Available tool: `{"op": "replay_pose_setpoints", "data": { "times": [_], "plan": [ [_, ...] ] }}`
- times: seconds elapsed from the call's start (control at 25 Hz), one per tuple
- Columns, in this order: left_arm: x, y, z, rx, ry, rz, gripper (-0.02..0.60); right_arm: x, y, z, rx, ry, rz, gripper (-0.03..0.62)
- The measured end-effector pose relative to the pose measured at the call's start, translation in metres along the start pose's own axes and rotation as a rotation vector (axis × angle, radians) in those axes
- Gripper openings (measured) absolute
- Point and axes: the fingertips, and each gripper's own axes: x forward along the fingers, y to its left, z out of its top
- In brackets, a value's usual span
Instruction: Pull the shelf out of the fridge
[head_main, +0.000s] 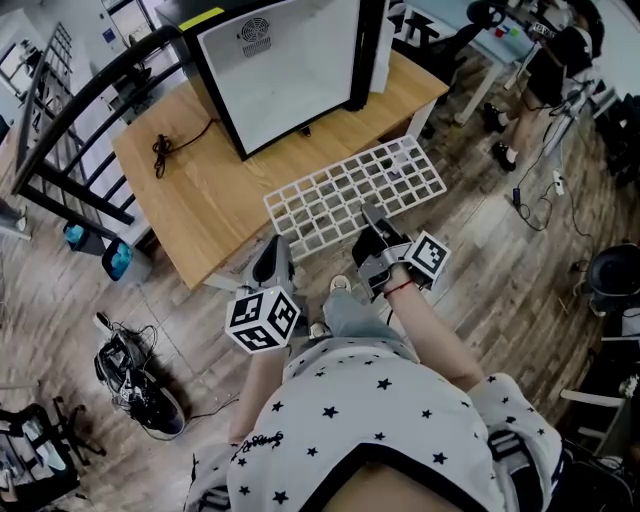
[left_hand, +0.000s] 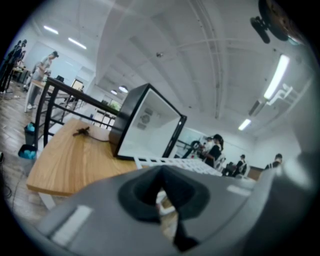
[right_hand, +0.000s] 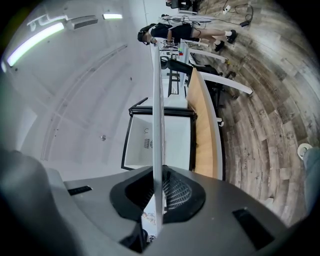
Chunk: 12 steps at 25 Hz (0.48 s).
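White wire-grid shelf (head_main: 350, 195) looks fully clear of the black-framed, white-lined mini fridge (head_main: 285, 70). It rests on the light wooden desk (head_main: 190, 200) w/ its near edge overhanging twd the person. Right tongs (head_main: 371, 214) pinch that near edge, thin rim edge-on btwn the pads, prob. gripped there as the handiest spot to draw it straight out. Left tongs (head_main: 274, 250), pressed together on nothing, hang just beside the shelf's left corner, likely as spare support.

We saw bright, even light from ceiling strip lamps (left_hand: 278, 75), casting only soft shadows. Both gripper views bulged fisheye-style, dark at the corners, blurred up close.
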Motion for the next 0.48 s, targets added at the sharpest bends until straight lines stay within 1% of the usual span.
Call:
{"op": "replay_pose_setpoints", "data": {
  "times": [0.48],
  "plan": [
    [0.0041,0.0001,0.0008,-0.003,-0.002,-0.004,0.006,0.0015,-0.0007,-0.0002,0.006,0.002,0.008,0.038]
  ]
}}
